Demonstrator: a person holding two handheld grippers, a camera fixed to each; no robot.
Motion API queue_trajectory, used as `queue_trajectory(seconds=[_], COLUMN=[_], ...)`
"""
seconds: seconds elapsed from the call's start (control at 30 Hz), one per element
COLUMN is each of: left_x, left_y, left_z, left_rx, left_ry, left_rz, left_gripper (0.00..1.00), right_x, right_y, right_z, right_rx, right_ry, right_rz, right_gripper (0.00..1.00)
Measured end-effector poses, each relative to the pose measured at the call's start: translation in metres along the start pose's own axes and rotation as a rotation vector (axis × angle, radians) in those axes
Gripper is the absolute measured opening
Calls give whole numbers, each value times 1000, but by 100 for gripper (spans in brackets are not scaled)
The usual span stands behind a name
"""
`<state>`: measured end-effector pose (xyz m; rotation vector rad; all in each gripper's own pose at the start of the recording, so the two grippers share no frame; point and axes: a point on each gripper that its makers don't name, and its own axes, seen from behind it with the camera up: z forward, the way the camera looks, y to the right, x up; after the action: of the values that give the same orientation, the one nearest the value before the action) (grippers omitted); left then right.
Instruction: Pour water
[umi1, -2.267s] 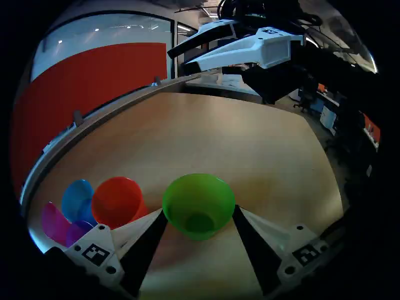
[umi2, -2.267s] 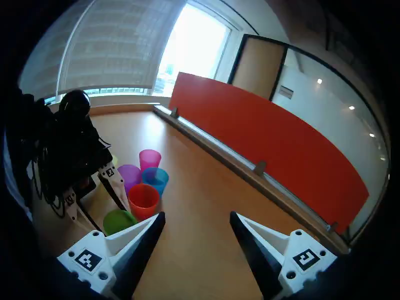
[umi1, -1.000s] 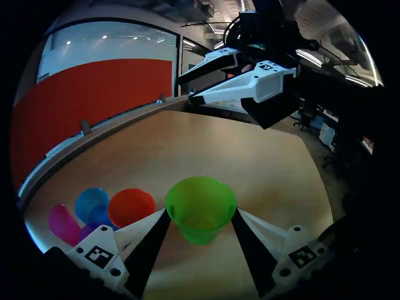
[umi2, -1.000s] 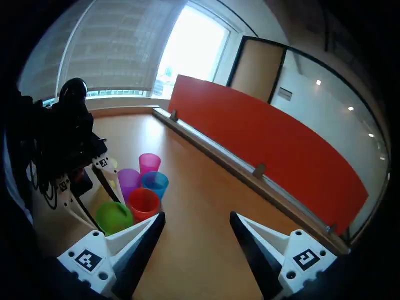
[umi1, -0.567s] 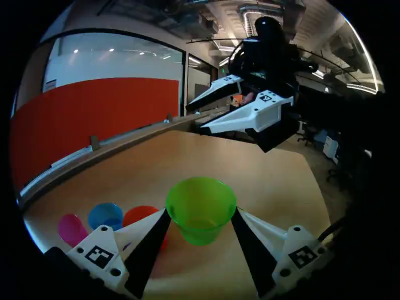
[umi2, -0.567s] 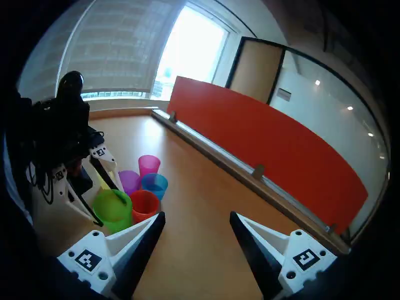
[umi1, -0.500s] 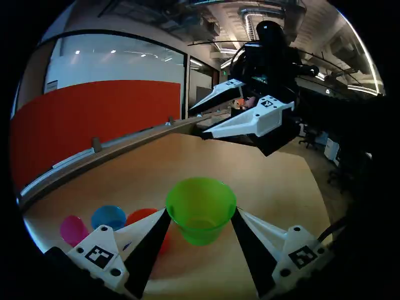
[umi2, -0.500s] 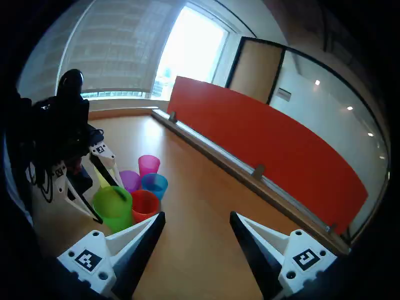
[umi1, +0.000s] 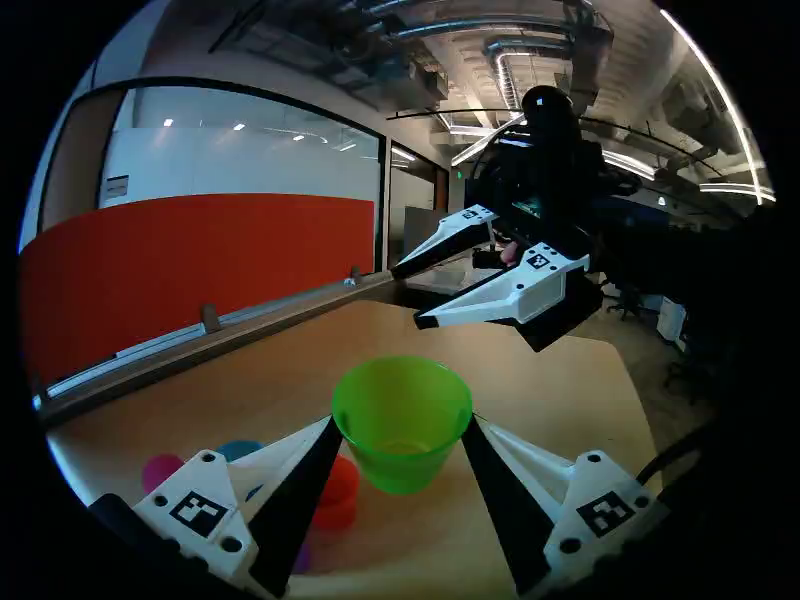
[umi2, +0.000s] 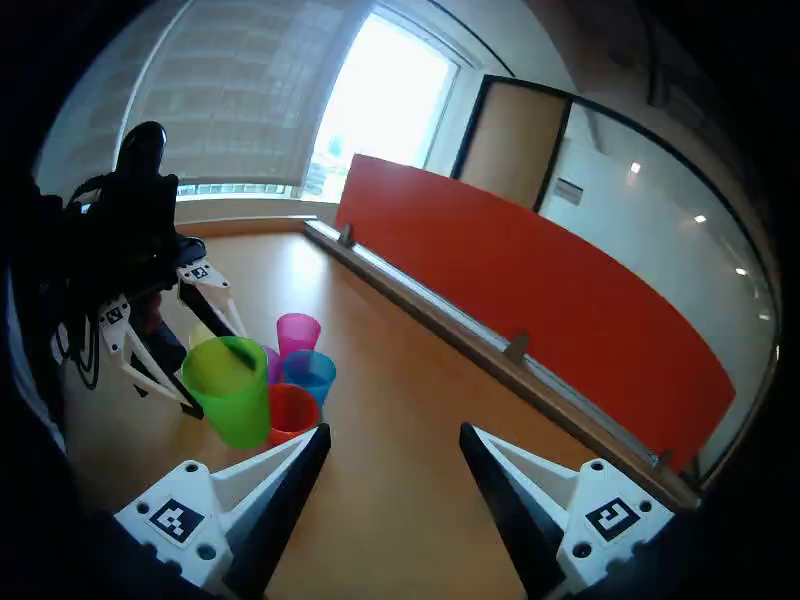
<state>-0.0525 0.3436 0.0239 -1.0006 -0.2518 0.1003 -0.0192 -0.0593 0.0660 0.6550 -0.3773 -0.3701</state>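
- Left gripper (umi1: 400, 428): both fingers pressed against opposite sides of the green plastic cup (umi1: 402, 420), just below its rim. The cup's open mouth faces the camera.
- Green plastic cup is off the wooden tabletop (umi1: 565, 390). In the right gripper view it hangs tilted, above and just beside a cluster of other cups.
- Contents of the green plastic cup: cannot tell.
- Cluster on the tabletop, all upright and close together: red cup (umi2: 292, 410), blue cup (umi2: 311, 372), pink cup (umi2: 298, 332), and a purple cup (umi2: 272, 364) partly hidden behind the green one.
- Right gripper (umi2: 393, 432): fingers spread wide, nothing between them, over bare tabletop beside the cluster.
- In the left gripper view the right gripper sits beyond the green plastic cup, raised above the table and well apart from it.
- Red partition panel (umi2: 560, 290) runs along one table edge.
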Motion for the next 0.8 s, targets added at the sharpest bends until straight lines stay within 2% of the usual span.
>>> queue_trajectory(seconds=[0.5, 0.8], left_x=[35, 42], left_y=[-9, -16], left_z=[-11, -17], left_rx=[27, 49], left_ry=[101, 114], left_rz=[3, 6], left_gripper=[85, 86], right_x=[4, 6], right_y=[0, -3], right_z=[1, 3], right_rx=[0, 4], right_ry=[5, 4], right_rz=[-6, -12], right_gripper=[100, 100])
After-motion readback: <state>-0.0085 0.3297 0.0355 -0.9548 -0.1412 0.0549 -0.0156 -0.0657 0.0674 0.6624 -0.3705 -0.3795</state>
